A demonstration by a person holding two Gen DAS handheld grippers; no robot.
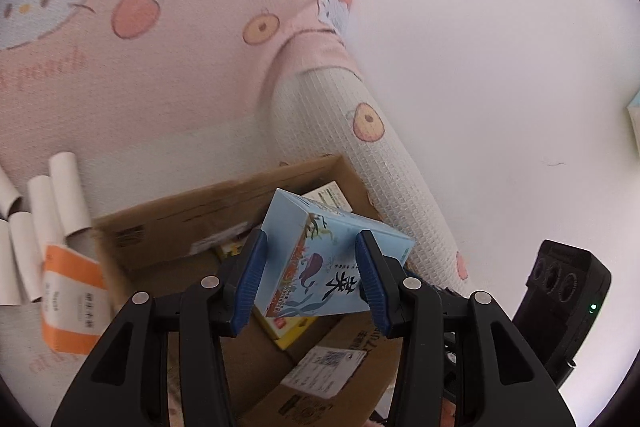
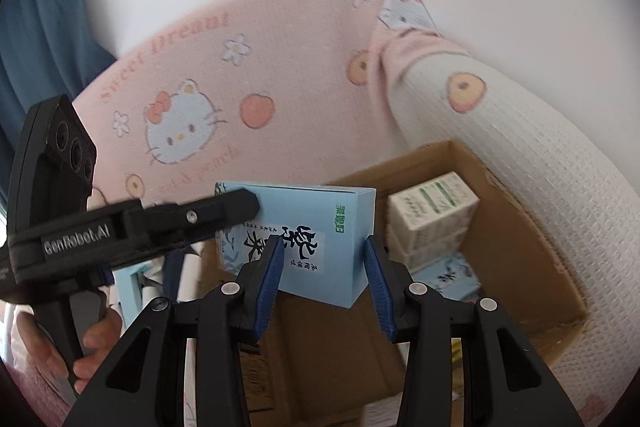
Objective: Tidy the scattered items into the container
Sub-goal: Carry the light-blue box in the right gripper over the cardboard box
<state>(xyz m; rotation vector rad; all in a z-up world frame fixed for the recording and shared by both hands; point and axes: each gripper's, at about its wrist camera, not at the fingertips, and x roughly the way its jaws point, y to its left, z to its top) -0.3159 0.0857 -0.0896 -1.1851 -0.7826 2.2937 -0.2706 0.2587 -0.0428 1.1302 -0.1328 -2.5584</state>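
Note:
My left gripper [image 1: 310,259] is shut on a light blue box [image 1: 320,247] with a whale print and holds it tilted above the open cardboard box [image 1: 168,219]. In the right wrist view the same blue box [image 2: 308,223] hangs over the cardboard box [image 2: 500,227], with the left gripper's finger on its left face. My right gripper [image 2: 322,259] is open just in front of the blue box, jaws apart on either side of its lower edge, not clearly touching. White cartons [image 2: 432,211] and another blue box [image 2: 452,275] lie inside the cardboard box.
Several white paper tubes [image 1: 44,223] and an orange-and-white packet [image 1: 72,303] lie left of the cardboard box. A yellow box [image 1: 288,327] lies inside it. A pink Hello Kitty blanket [image 1: 140,47] and a rolled white mat [image 1: 380,167] border the box.

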